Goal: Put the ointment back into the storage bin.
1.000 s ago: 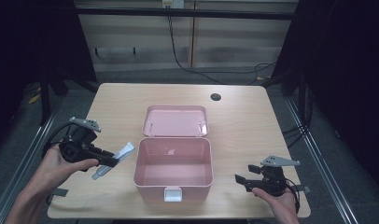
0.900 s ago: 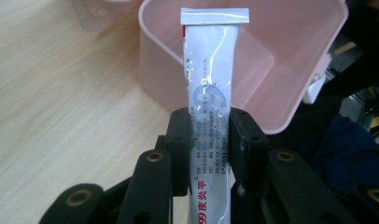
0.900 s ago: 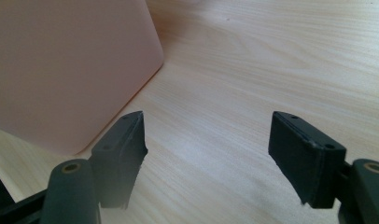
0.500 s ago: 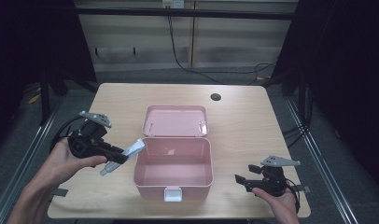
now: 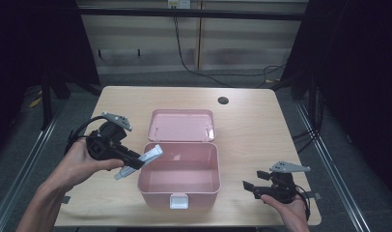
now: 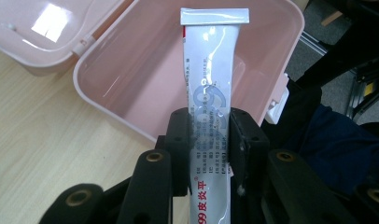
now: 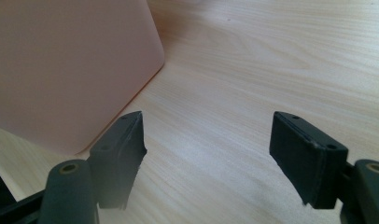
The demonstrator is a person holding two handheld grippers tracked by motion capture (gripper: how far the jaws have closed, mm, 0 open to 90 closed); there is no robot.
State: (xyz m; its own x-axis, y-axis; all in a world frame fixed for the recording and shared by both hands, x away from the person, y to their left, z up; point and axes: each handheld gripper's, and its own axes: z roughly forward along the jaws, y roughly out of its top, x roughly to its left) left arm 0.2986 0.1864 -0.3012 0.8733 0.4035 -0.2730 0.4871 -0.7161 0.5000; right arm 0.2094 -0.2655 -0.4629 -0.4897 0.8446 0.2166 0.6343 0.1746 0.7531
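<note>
The left claw point(image 6: 208, 140) grips a white tube point(image 6: 211, 79) by its middle, the crimped flat end reaching over the rim of the open pink box point(image 6: 281, 70). Blue print on the tube shows a large "99"; red characters lower down read "99皮炎平", and the small text is too fine to read. The box sits mid-surface point(image 5: 261, 125), lid point(image 5: 182, 124) laid back. The right claw point(image 7: 206, 154) stands wide apart, holding nothing, low over the surface beside the box's right wall.

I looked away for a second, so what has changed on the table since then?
The left hand-held gripper, shut on the tube, carried it from the table's left side over the open pink box rim. The right hand-held gripper stayed open and resting; the box didn't move.
</note>
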